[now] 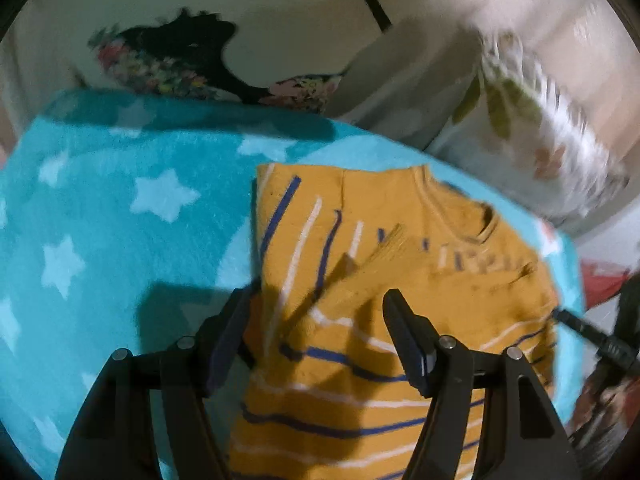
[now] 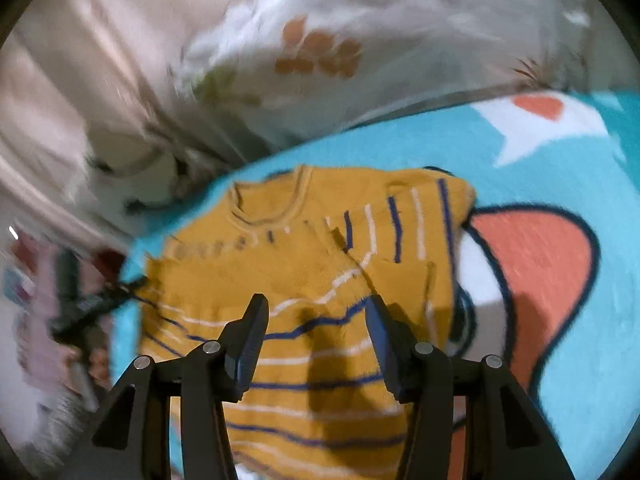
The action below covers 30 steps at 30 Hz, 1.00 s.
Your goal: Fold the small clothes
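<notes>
A mustard-yellow knit sweater with blue and white stripes (image 1: 360, 320) lies on a turquoise fleece blanket with pale stars (image 1: 120, 208), near its far edge, one sleeve folded across the chest. The left tool (image 1: 320, 304) and the right tool (image 2: 316, 308) hover above it, jaws spread apart, holding nothing. A floral white pillow (image 2: 320, 40) lies beyond the blanket.
</notes>
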### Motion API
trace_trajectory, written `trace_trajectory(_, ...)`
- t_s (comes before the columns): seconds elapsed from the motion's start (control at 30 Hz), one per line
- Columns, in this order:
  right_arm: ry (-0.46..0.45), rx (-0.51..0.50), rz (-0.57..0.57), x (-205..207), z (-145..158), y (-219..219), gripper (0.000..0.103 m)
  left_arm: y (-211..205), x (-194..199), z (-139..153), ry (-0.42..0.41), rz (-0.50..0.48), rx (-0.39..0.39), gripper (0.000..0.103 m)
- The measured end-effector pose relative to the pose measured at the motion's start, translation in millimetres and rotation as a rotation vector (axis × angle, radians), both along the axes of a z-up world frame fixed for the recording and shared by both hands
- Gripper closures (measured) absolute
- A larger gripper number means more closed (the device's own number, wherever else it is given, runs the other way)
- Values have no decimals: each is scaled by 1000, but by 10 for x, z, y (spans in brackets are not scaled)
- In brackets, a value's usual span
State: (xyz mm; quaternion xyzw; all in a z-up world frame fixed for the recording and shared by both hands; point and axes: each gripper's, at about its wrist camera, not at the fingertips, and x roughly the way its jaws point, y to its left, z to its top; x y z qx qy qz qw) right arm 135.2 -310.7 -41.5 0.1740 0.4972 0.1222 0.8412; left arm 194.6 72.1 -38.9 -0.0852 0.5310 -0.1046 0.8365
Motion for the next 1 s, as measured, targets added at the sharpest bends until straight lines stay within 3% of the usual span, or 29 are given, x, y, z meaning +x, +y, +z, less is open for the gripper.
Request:
trace_trajectory(0.03,-1,-47,12,53,-54,76,48,-50,13,-31,1,-26,30,35)
trace_trajectory(0.07,-5,-76,18,90,-93,119,48,-123,31,-68,11,-62,62,44)
trace_trajectory(0.1,-5,-84,29,129,-129,159,49,-192,43,-97,23,-99,87,76)
trace_trajectory(0.13,6,-65,38,160,-142,175,54,-231,49,-109,32,-120,104,88)
trace_trajectory(0.17,26,-27,41,190,-142,166,84,-252,47,-91,34,-126,111,88)
trace_trajectory(0.2,33,-9,35,202,-110,148,96,-239,47,-38,19,-115,105,89)
trace_trajectory(0.37,-26,-13,-63,257,171,-79,97,-142,235,83,27,-69,23,89)
trace_trajectory(0.47,7,-35,-106,406,86,-149,97,-217,410,-92,68,-56,66,89)
trace_trajectory(0.57,50,-105,-113,485,-98,-95,96,-201,455,-224,96,-32,70,78)
trace_trajectory(0.63,67,-128,-121,467,-170,-90,96,-92,459,-215,117,9,16,67)
trace_trajectory(0.7,66,-126,-130,444,-171,-121,87,62,439,-159,124,46,-18,45)
trace_trajectory(0.8,57,-110,-159,384,-62,-207,70,248,347,-2,89,61,-29,43)
trace_trajectory(1.0,-48,-81,-206,100,395,-263,62,534,3,233,28,123,30,38)
